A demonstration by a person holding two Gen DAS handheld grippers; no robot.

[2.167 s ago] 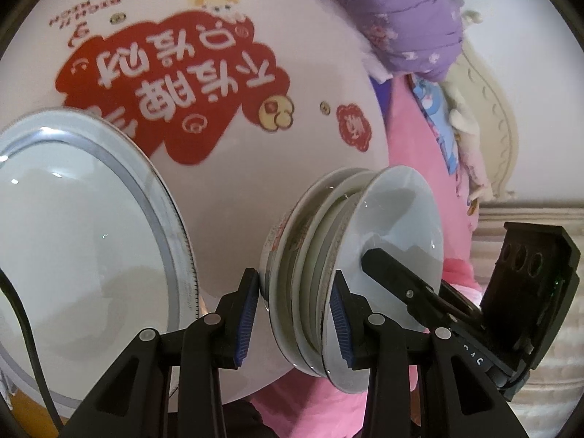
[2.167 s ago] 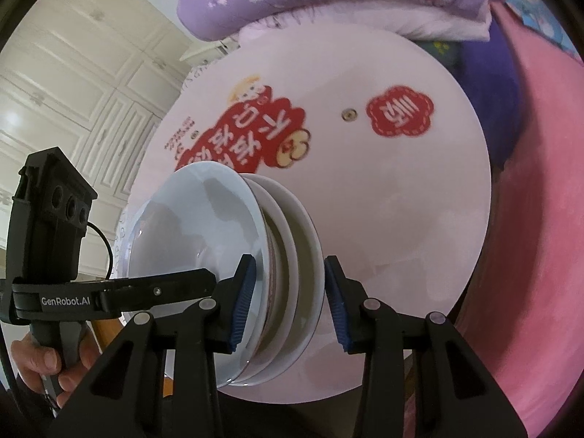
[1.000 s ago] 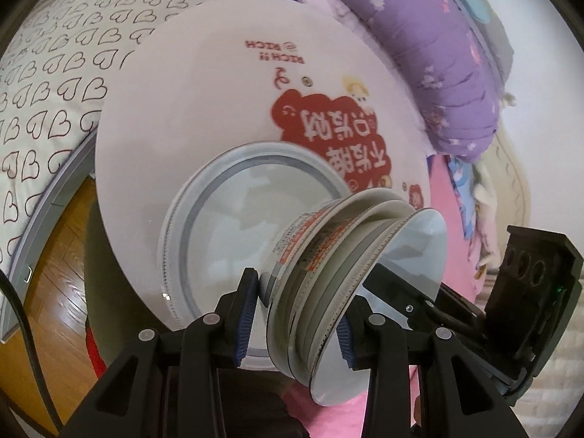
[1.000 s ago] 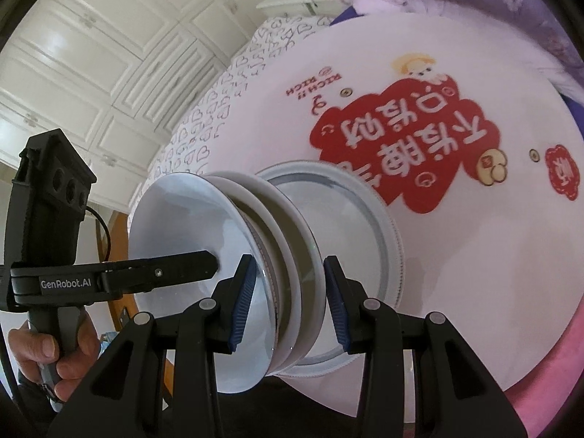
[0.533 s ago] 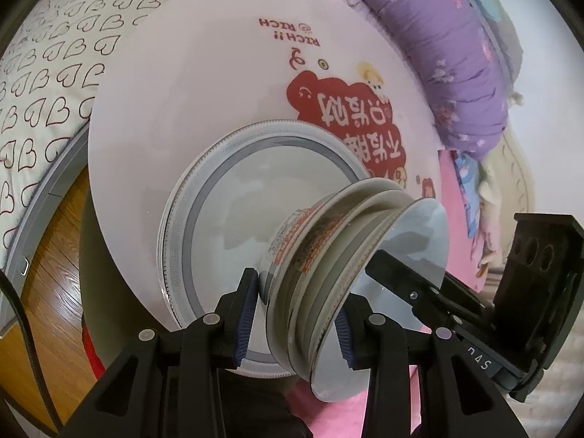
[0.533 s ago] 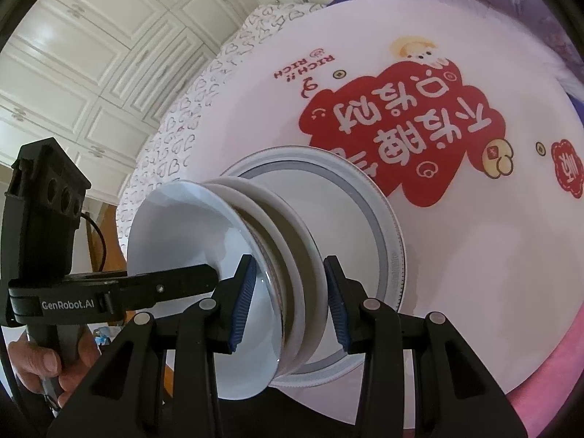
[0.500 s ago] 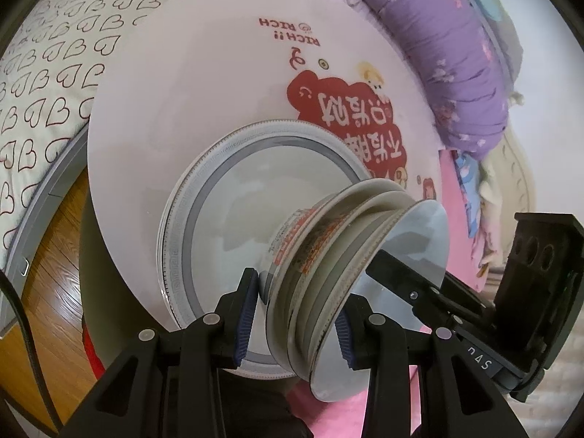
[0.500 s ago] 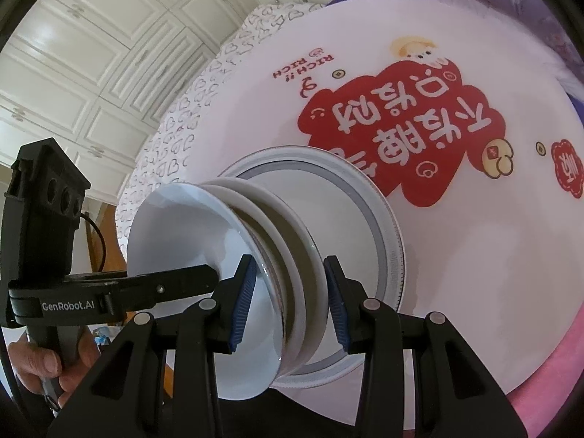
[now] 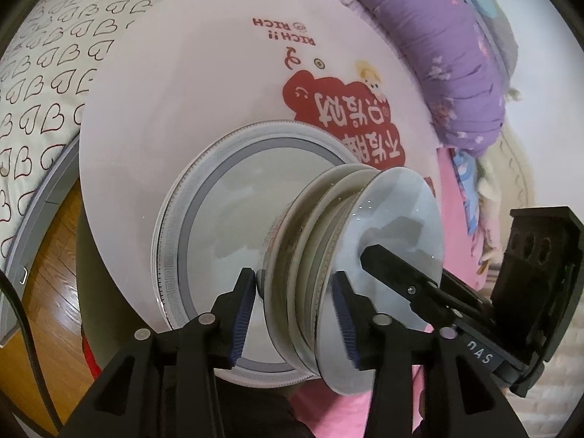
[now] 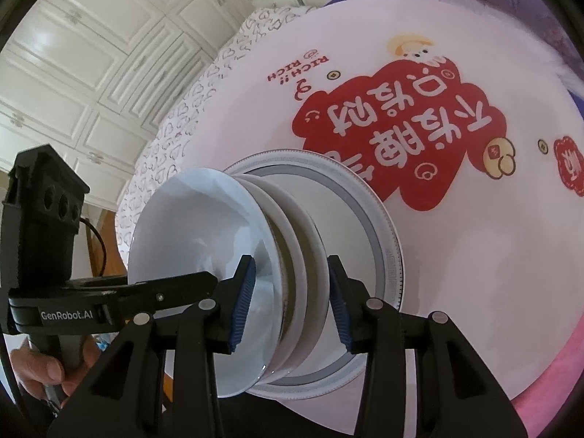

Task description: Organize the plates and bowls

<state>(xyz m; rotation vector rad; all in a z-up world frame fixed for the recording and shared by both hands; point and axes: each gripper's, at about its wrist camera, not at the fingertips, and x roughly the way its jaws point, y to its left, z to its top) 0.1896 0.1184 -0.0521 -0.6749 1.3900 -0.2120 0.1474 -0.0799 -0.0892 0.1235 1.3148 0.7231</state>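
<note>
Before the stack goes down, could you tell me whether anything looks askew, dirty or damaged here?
The stack of nested white bowls, held from both sides by the left gripper and right gripper, shows brownish smears on its middle bowls' outsides. No chips or cracks are visible. The large grey-rimmed white plate on the round pink table looks clean.

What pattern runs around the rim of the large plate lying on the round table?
A grey band with a Greek-key border on the large plate, clearest in the left wrist view.

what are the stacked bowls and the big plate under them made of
Stacked bowls: likely glazed ceramic or porcelain, glossy white with soft reflections and thick rims. Big plate: probably the same, shiny, with a printed grey key-pattern band. Melamine can't be ruled out by look alone.
</note>
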